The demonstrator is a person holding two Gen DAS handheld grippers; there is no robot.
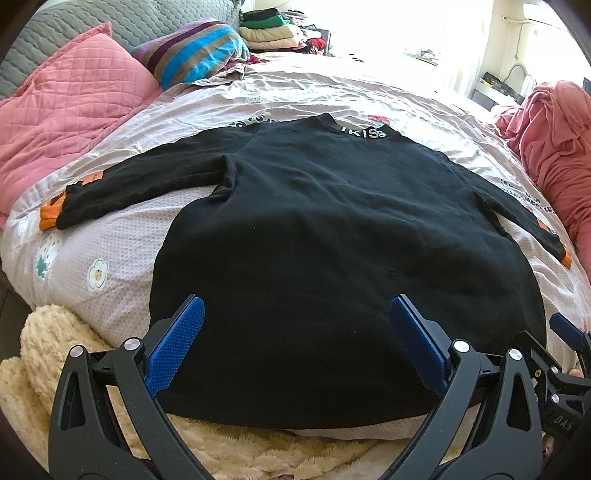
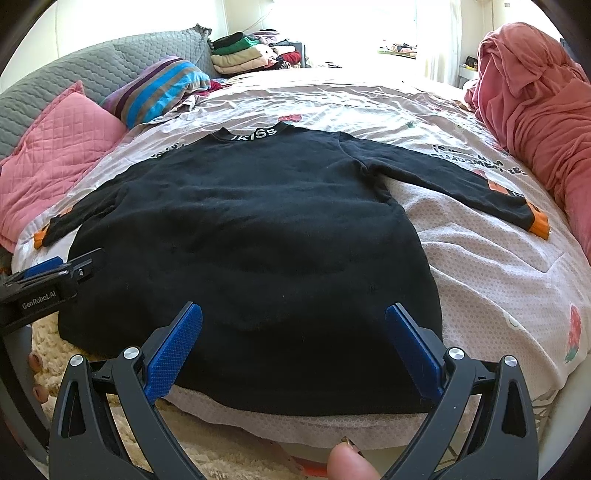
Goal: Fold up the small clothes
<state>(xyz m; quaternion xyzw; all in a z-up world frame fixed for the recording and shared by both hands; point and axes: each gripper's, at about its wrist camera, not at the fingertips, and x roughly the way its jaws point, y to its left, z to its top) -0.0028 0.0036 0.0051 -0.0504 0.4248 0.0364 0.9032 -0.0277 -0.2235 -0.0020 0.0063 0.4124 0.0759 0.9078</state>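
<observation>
Bed [image 1: 332, 92] is filling most of both views, covered in a pale pink sheet with flower and strawberry prints. Grey quilted headboard [image 2: 92, 70] is running along the left side; pink quilted pillow [image 1: 74, 92] and striped pillow [image 1: 199, 51] are leaning against it. Stack of folded clothes [image 2: 243, 51] is sitting at the far edge. Pink blanket [image 2: 535, 96] is lying heaped on the right. Strong daylight is washing out the far window [image 1: 388, 26]. Cream fluffy throw [image 1: 66, 350] is lying at the near edge.
</observation>
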